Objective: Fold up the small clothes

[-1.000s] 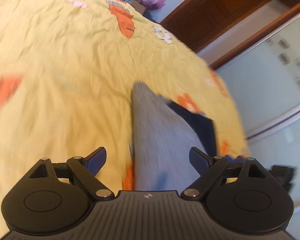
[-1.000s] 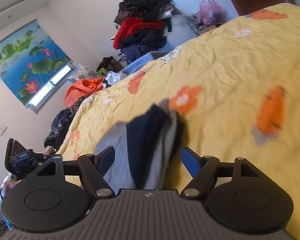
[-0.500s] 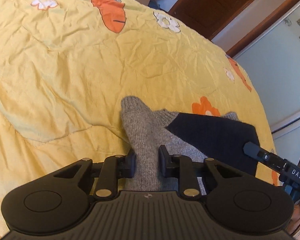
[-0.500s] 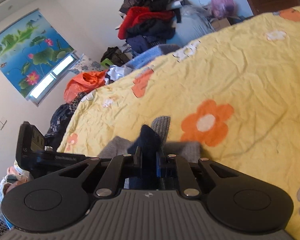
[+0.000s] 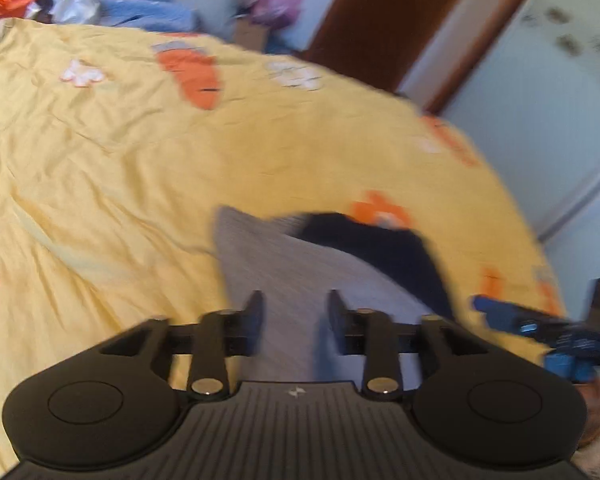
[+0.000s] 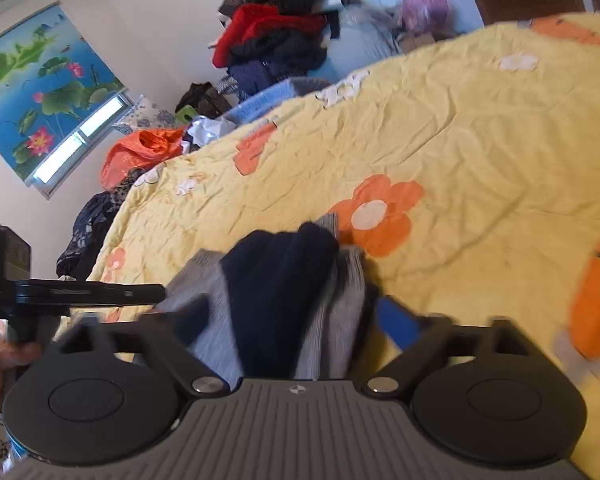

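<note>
**Grey-and-navy garment on bed, both grippers released**

I see the bed, covered by a yellow quilt printed with orange and white flowers, filling both views. Beyond its far edge a pile of clothes stands against the wall, beside a lotus-print window blind.

The small grey and navy garment lies on the quilt near an orange flower, the navy part lying over the grey.

My left gripper has just been opening; its fingers stand apart over the grey cloth, not pressing it. My right gripper has also just been opening; its fingers are spread wide either side of the garment, released. Both views are motion-blurred.
</note>
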The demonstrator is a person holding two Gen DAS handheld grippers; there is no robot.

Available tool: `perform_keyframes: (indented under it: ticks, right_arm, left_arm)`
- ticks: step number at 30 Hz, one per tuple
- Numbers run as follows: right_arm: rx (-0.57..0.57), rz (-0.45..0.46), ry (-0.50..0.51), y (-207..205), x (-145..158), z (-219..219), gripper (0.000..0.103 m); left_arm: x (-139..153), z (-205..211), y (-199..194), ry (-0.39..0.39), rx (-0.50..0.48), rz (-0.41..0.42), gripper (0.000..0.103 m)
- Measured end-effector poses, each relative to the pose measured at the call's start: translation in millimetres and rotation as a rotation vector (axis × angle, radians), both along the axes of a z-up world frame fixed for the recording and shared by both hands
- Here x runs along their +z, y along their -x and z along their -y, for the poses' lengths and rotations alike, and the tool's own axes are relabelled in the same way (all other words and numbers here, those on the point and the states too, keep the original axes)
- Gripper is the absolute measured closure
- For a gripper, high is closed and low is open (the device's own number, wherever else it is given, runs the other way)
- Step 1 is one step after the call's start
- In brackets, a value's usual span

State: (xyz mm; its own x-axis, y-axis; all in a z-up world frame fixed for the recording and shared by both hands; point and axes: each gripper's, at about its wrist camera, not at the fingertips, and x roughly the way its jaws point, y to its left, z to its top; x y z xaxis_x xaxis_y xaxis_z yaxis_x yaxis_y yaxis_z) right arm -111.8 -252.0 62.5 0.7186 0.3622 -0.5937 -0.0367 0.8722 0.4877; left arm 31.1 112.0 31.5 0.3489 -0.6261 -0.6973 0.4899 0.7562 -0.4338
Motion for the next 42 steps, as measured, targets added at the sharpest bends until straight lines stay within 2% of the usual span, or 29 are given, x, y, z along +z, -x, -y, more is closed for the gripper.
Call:
perform_keyframes:
  ticks: [1,2,4,6,8,12,15,18,19,21,24,25,26,27,28,31,32,33,34,37,39,42]
  right_arm:
    - [0.022,0.006,-0.013,18.7,2.5,-0.1,0.01]
    - [0.025,0.003,-0.024,36.7,3.5,-0.9,0.012]
    - [0.04,-0.019,-0.021,65.6,0.3,-4.6,0.011]
    - [0.027,-0.033,-0.015,88.8,-5.4,-8.6,0.013]
    - [0.03,-0.044,-0.048,100.2,-12.2,-9.9,0.019]
    - [-0.018,-0.049,-0.099,110.8,-20.1,-10.3,0.021]
    - [-0.041,-0.045,-0.122,115.4,-21.7,-10.0,0.021]
    - [-0.042,-0.049,-0.129,115.8,-24.3,-13.3,0.021]
    - [-0.042,-0.046,-0.114,115.9,-23.9,-16.2,0.021]
    - [-0.036,-0.048,-0.091,115.5,-24.2,-19.6,0.021]
    - [-0.036,-0.048,-0.107,116.2,-26.6,-19.6,0.021]
    - [-0.041,-0.046,-0.106,115.4,-27.3,-19.5,0.021]
    - [-0.041,-0.046,-0.109,114.4,-28.2,-19.3,0.021]
    - [-0.036,-0.05,-0.116,112.1,-29.7,-19.6,0.021]
    - [-0.035,-0.056,-0.124,110.2,-31.5,-20.1,0.021]
    - [-0.028,-0.056,-0.134,105.7,-35.7,-23.5,0.021]
    - [-0.024,-0.056,-0.136,105.4,-37.1,-25.1,0.03]
    - [-0.018,-0.065,-0.129,104.2,-38.8,-27.6,0.044]
    - [-0.02,-0.084,-0.119,102.5,-40.7,-30.5,0.08]
    - [-0.022,-0.083,-0.114,103.0,-42.0,-37.0,0.083]
    - [-0.028,-0.064,-0.137,107.0,-35.2,-38.1,0.083]
    - [-0.012,-0.033,-0.116,109.3,-18.9,-44.9,0.084]
  left_arm:
    - [4.0,-4.2,21.8,0.062,-0.036,-0.017,0.024]
    - [5.3,-8.0,42.1,0.115,-0.074,-0.035,0.016]
    - [1.6,-16.1,74.8,0.176,-0.106,-0.09,0.016]
    - [-8.1,-28.2,92.0,0.204,-0.071,-0.159,0.016]
    - [-19.6,-39.2,97.1,0.17,-0.019,-0.205,0.016]
    - [-37.9,-59.5,92.7,0.161,0.05,-0.291,0.017]
    - [-42.5,-57.6,93.1,0.14,0.038,-0.306,0.017]
    - [-43.5,-43.9,96.4,0.084,0.02,-0.266,0.018]
    - [-45.0,-38.6,97.5,0.055,0.008,-0.247,0.019]
    - [-50.5,-28.2,98.9,-0.026,-0.005,-0.228,0.035]
    - [-61.0,-11.3,101.6,-0.166,-0.021,-0.184,0.035]
    - [-60.6,-8.2,104.1,-0.181,-0.025,-0.156,0.035]
    - [-59.9,-4.2,106.6,-0.211,-0.028,-0.132,0.043]
    - [-59.4,-1.7,108.6,-0.225,-0.025,-0.112,0.059]
    - [-60.1,-0.6,110.0,-0.235,-0.019,-0.107,0.065]
    - [-60.5,5.0,113.4,-0.253,-0.018,-0.083,0.072]
    - [-60.1,5.7,114.3,-0.252,-0.022,-0.076,0.079]
    - [-59.4,5.6,115.0,-0.248,-0.023,-0.067,0.084]
    - [-59.3,5.3,116.1,-0.245,-0.026,-0.062,0.084]
    - [-57.2,-0.1,115.9,-0.229,-0.026,-0.063,0.087]
    - [-53.9,-3.4,117.0,-0.225,-0.038,-0.053,0.088]
    - [-49.1,-9.3,117.8,-0.223,-0.057,-0.046,0.088]
